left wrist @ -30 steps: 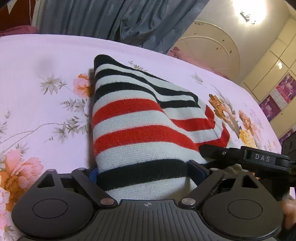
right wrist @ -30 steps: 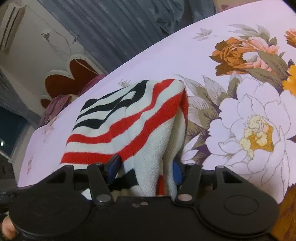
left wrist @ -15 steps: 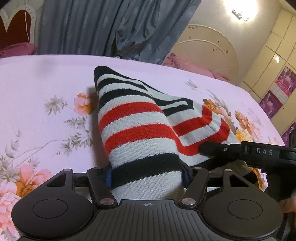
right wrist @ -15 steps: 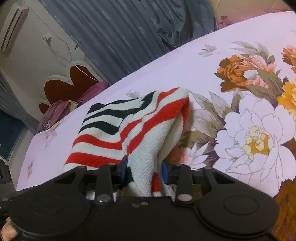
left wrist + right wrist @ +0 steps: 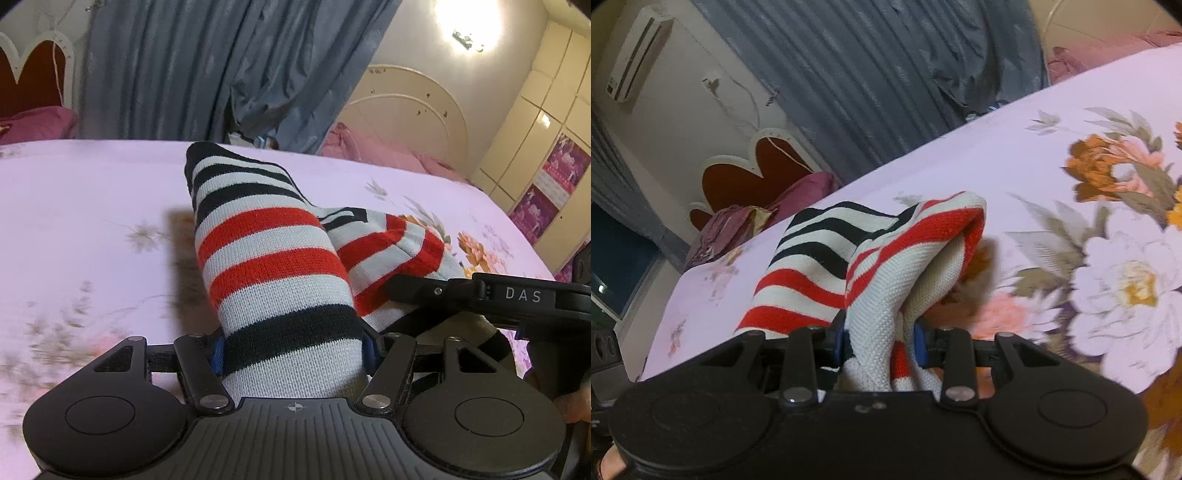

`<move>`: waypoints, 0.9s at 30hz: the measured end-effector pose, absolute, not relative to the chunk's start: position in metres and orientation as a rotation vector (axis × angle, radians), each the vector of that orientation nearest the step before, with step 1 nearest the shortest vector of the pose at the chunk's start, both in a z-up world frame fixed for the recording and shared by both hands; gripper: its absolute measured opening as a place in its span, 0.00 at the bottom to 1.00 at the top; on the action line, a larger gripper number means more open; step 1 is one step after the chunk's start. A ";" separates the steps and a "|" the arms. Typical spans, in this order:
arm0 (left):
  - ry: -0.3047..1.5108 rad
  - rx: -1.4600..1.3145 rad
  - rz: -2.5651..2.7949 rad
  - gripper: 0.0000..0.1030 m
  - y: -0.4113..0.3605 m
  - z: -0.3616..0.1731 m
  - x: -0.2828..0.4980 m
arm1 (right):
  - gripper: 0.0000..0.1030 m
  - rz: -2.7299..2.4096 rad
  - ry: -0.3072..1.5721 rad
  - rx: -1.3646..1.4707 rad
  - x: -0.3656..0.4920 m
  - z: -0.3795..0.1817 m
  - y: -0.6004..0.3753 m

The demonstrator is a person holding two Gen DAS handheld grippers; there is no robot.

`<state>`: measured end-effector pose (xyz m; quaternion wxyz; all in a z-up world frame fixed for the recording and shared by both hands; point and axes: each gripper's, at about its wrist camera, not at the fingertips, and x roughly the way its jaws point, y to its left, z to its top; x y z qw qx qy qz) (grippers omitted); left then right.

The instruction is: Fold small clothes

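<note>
A wide bed sheet [image 5: 92, 221], pink and printed with flowers, fills both views, with grey curtains [image 5: 184, 74] behind it. On it lies 1 striped knit garment [image 5: 266, 258] in red, white and black; its far end rests on the sheet while the near end is raised off it. The left gripper [image 5: 293, 350] is clamped across a broad bunched band of the knit. The right gripper [image 5: 882, 341], jaws much narrower, pinches a thinner gathered edge. Judging by this, the fold is only underway: the lifted near edge is yet to be carried over, laid flat and released
</note>
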<state>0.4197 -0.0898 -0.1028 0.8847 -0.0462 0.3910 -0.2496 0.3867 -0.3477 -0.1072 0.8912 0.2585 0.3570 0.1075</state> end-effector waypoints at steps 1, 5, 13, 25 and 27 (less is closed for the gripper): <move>0.810 -0.099 -0.517 0.62 -0.081 -0.100 0.419 | 0.32 0.228 0.739 0.532 0.388 -0.105 -0.340; 0.794 -0.116 -0.507 0.62 -0.035 -0.092 0.418 | 0.32 0.247 0.725 0.521 0.392 -0.096 -0.300; 0.781 -0.138 -0.510 0.62 0.086 -0.096 0.427 | 0.32 0.243 0.715 0.505 0.404 -0.092 -0.191; 0.787 -0.152 -0.433 0.62 0.221 -0.110 0.464 | 0.32 0.310 0.733 0.513 0.457 -0.110 -0.061; 0.793 -0.147 -0.432 0.62 0.231 -0.116 0.473 | 0.32 0.312 0.739 0.505 0.465 -0.114 -0.050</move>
